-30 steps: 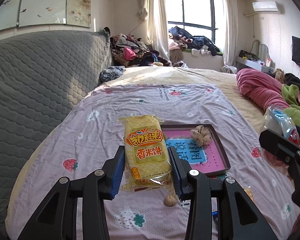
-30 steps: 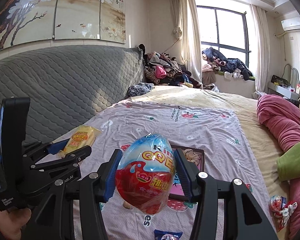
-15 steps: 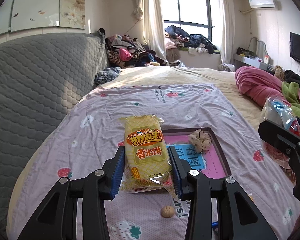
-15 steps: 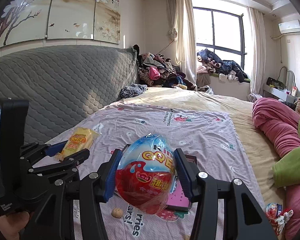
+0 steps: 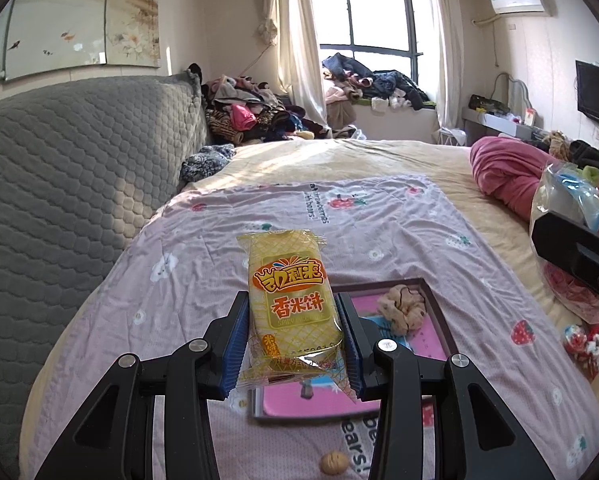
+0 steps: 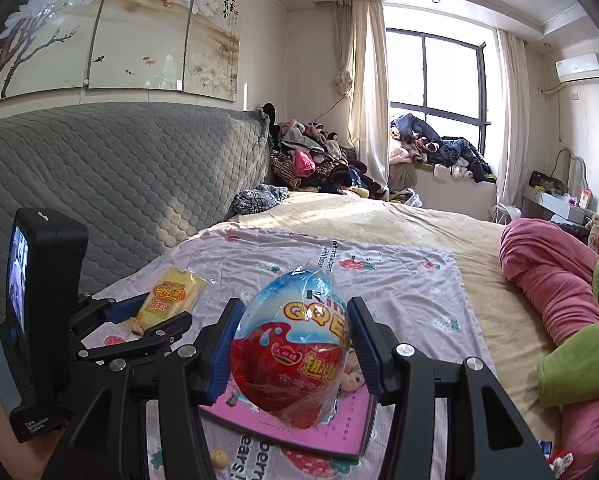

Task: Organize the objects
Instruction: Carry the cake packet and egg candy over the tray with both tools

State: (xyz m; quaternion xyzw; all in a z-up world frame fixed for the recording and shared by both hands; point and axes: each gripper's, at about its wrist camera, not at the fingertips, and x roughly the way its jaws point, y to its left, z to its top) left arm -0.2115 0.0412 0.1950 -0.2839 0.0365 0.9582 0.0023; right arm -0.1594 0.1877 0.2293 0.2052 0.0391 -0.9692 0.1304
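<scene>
With our left gripper (image 5: 295,344) clamped across a light, crinkly, breakable rice cracker packet (image 5: 293,308) and our right gripper (image 6: 291,350) squeezing the slippery wrapped egg (image 6: 293,350), both above the tray (image 5: 439,312), we judge gentle mid-body grips best.

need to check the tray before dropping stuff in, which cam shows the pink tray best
Left wrist view: the pink tray shows its dark rim and a scrunchie inside. In the right wrist view the egg toy hides most of the tray.

tray (image 5: 435,304) partly hidden, red wrapper (image 6: 559,460) cut off
</scene>
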